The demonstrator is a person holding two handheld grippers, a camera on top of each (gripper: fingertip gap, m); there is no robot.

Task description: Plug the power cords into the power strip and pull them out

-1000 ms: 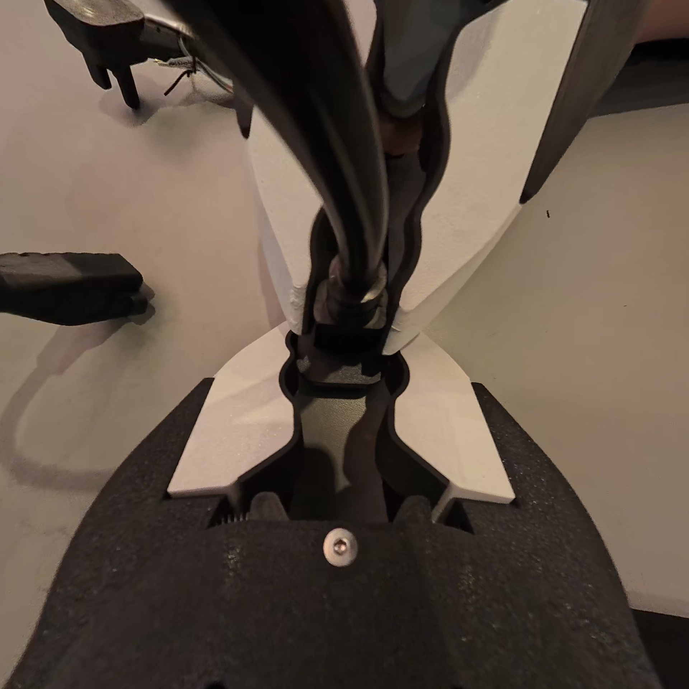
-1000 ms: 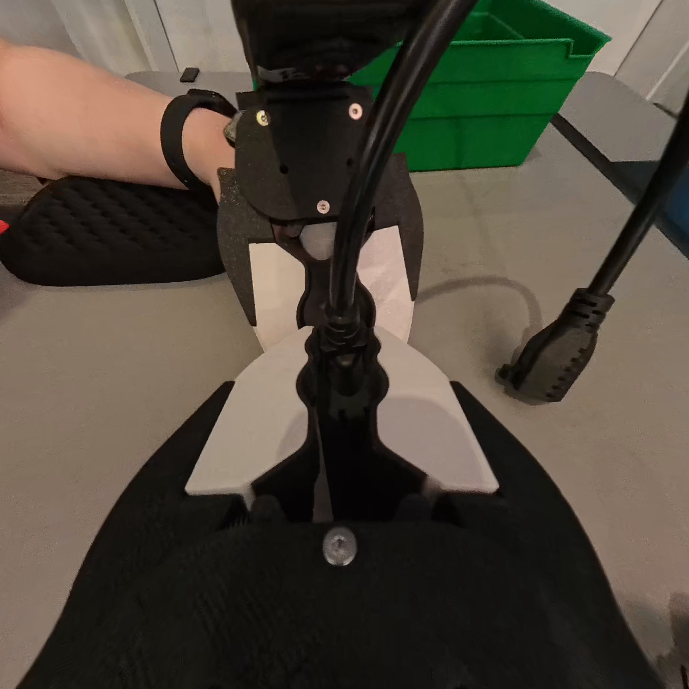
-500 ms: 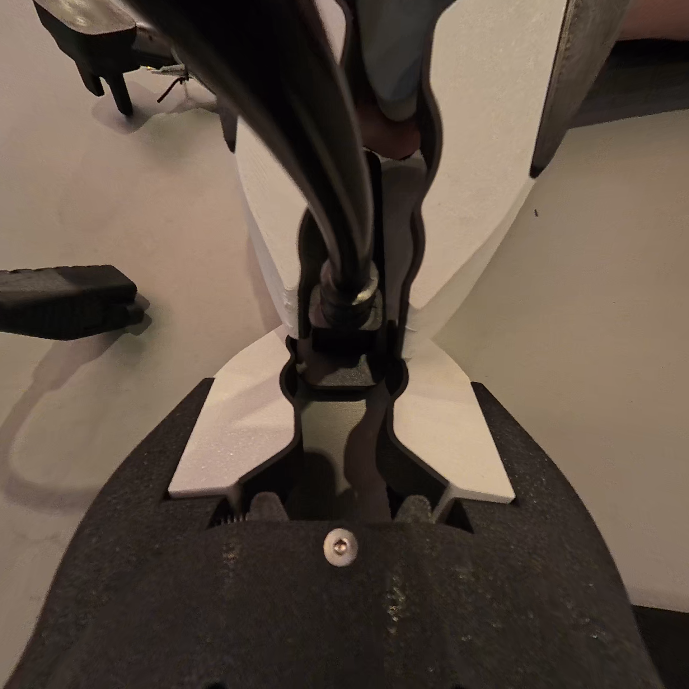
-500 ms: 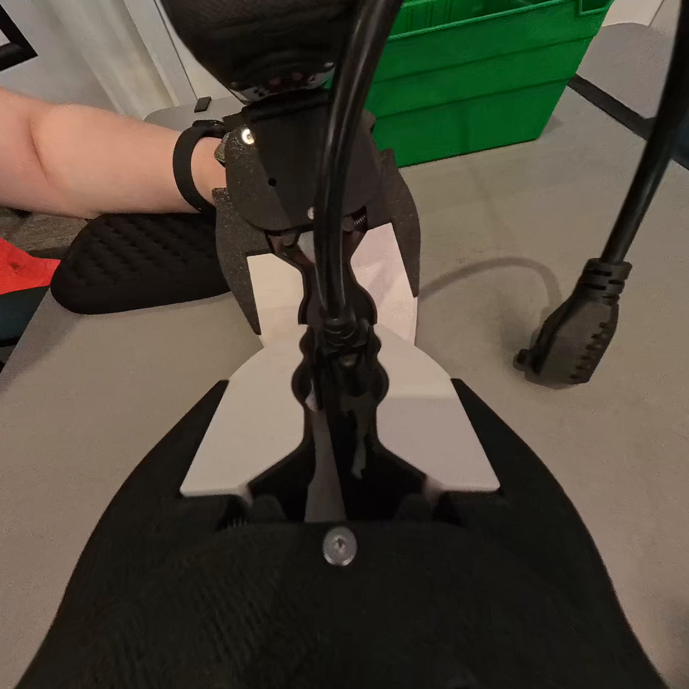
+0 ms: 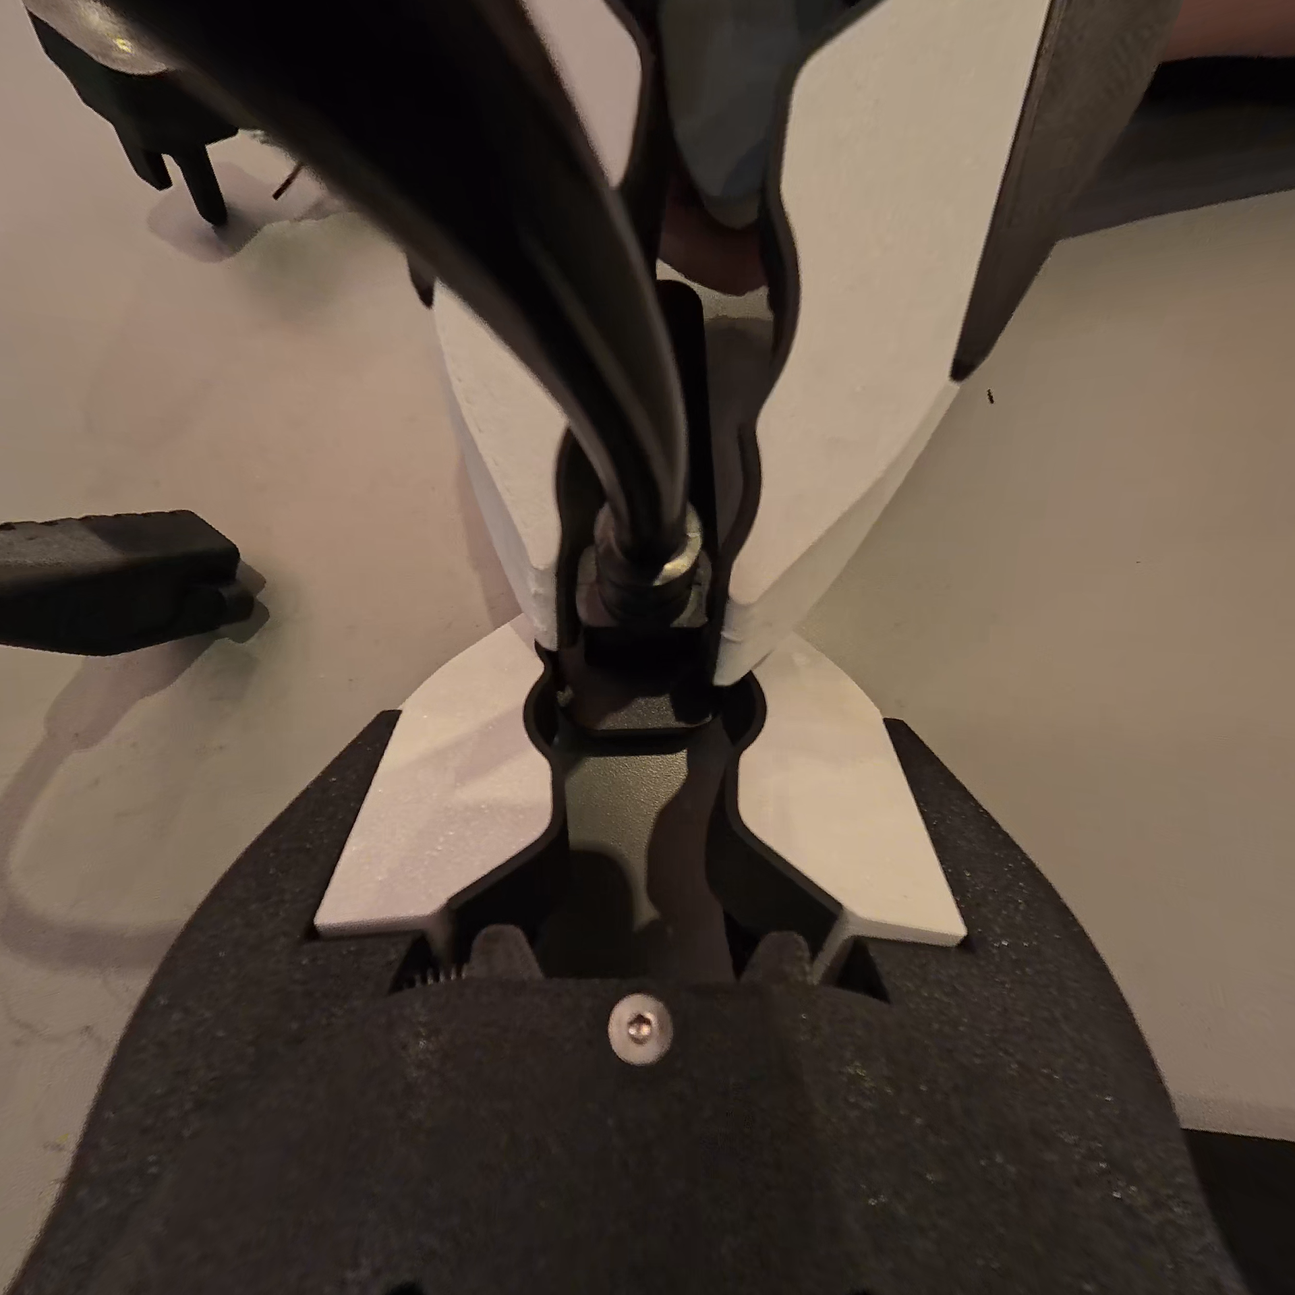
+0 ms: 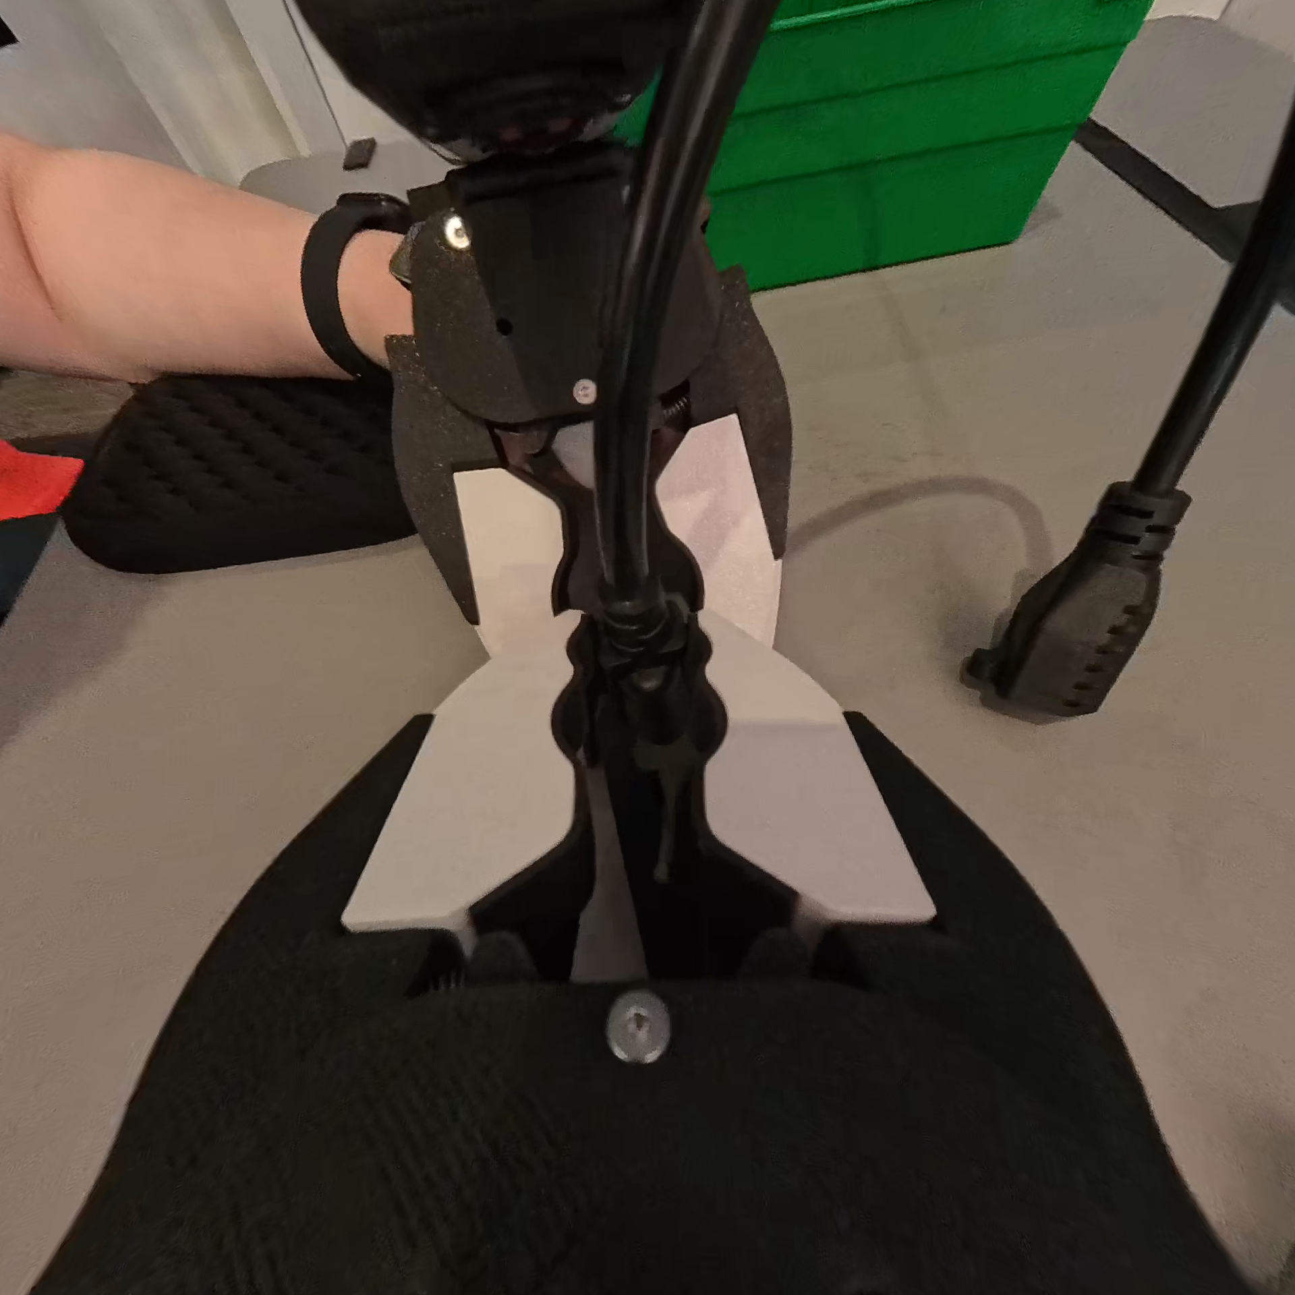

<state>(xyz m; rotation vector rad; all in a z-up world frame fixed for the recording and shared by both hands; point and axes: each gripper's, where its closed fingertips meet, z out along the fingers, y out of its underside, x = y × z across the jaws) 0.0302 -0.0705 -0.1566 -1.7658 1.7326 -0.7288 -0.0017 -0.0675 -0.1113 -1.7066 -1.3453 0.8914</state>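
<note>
Far left on the table (image 5: 1051, 631), a loose pronged plug (image 5: 175, 161) stands off near the top corner. Below it a flat black cord end (image 5: 119, 581) lies on its side. Neither is in anything, so I judge those cords either already pulled out or not yet started.

In the middle, my left claw (image 5: 638, 694) is closed tight on a small black block (image 5: 634, 708). My right claw (image 5: 641, 617) meets it nose to nose, clamped on the ribbed collar of a plug (image 5: 641, 567). That plug's thick cord (image 5: 490, 210) sweeps up and away to the left. The plug and the block touch right between my two sets of white fingers (image 5: 806, 806). I cannot tell whether the prongs are seated in or coming out.

From my right side, the forearm (image 6: 175, 280) with its black wristband (image 6: 329, 280) holds the left claw above a dark cushion (image 6: 245, 476). Farther right another cord's socket end (image 6: 1079, 631) rests on the table, well apart, with a green bin (image 6: 911, 140) behind.

I see nothing that is plainly a power strip, unless the block I hold is part of one. My guess is that one joint is in hand, and how much is left I cannot say.
</note>
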